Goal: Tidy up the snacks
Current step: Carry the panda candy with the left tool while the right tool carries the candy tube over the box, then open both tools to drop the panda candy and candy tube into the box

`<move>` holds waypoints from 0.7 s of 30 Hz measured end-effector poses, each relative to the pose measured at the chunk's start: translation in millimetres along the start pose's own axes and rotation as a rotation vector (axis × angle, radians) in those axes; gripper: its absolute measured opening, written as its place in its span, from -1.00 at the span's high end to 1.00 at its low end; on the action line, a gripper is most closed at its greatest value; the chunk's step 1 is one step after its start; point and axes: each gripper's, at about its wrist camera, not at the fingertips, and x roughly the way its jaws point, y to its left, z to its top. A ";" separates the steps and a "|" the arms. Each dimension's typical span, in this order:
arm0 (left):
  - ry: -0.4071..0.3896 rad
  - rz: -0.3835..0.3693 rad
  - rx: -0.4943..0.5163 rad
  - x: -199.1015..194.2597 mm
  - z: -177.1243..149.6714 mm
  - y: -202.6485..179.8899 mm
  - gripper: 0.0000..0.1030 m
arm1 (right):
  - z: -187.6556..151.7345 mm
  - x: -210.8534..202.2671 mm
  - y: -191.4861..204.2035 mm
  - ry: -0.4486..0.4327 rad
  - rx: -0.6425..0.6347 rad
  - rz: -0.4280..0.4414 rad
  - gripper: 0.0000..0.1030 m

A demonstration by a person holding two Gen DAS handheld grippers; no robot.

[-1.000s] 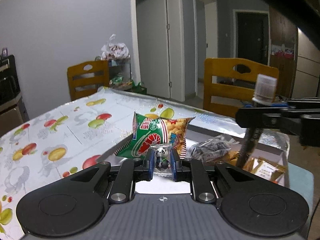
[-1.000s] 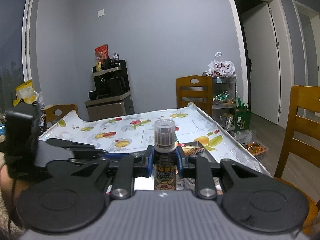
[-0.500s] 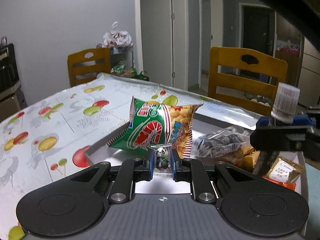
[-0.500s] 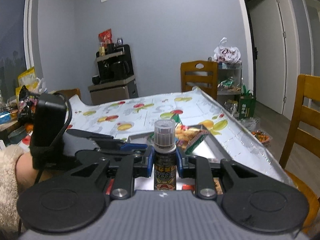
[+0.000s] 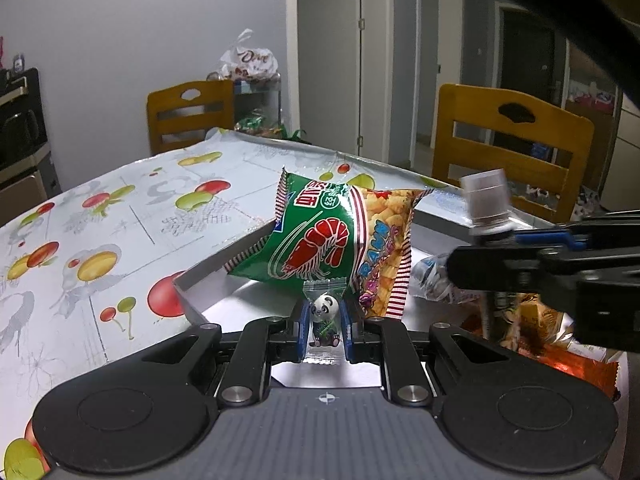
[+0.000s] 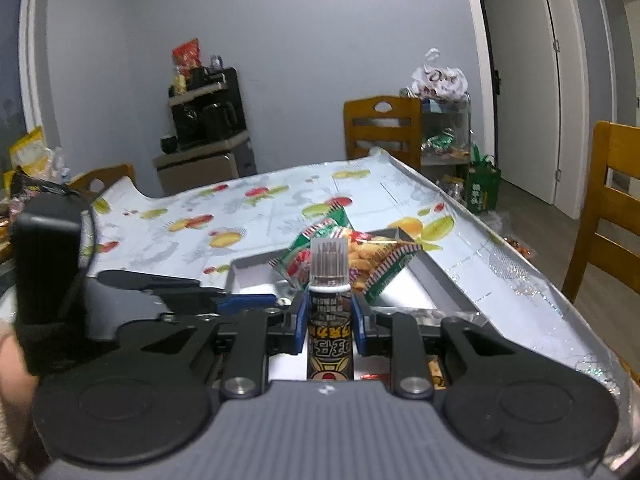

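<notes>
Left gripper (image 5: 324, 330) is pinched on a small clear panda candy packet (image 5: 323, 322), blue pads pressing both its sides, packet upright between them. Right gripper (image 6: 330, 326) is clamped on a dark bottle (image 6: 330, 332) with a ribbed translucent cap (image 6: 329, 262); the bottle stands upright, cap poking above the fingers. In the left wrist view the same bottle's cap (image 5: 486, 202) shows at the right, tilted slightly, with the right gripper's black body (image 5: 552, 276) crossing in from the right edge.

Both grippers sit over a grey tray (image 5: 224, 280) on the table (image 5: 100, 232) (fruit-print cloth, shiny silver edge). Green prawn-cracker bag (image 5: 336, 248) leans at the tray's far end, partly over the rim, just beyond the panda packet. To its right in the tray: a crumpled silvery snack bag (image 5: 430, 278) and orange-gold wrappers (image 5: 536, 320), partly hidden behind the right gripper. From the right wrist view the prawn bag (image 6: 348, 256) is directly behind the bottle cap, tray wall (image 6: 436, 276) running along the right.

Left gripper body (image 6: 132, 300) appears at left in the right wrist view, a fuzzy sleeve (image 6: 12, 380) at the frame edge. Wooden chairs (image 5: 508, 152) stand around the table; a white plastic bag (image 5: 248, 60) sits on a shelf behind.
</notes>
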 end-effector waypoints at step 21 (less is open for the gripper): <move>0.003 0.008 -0.016 -9.5 -3.2 6.3 0.39 | 0.3 47.9 1.6 0.080 0.023 -0.029 0.55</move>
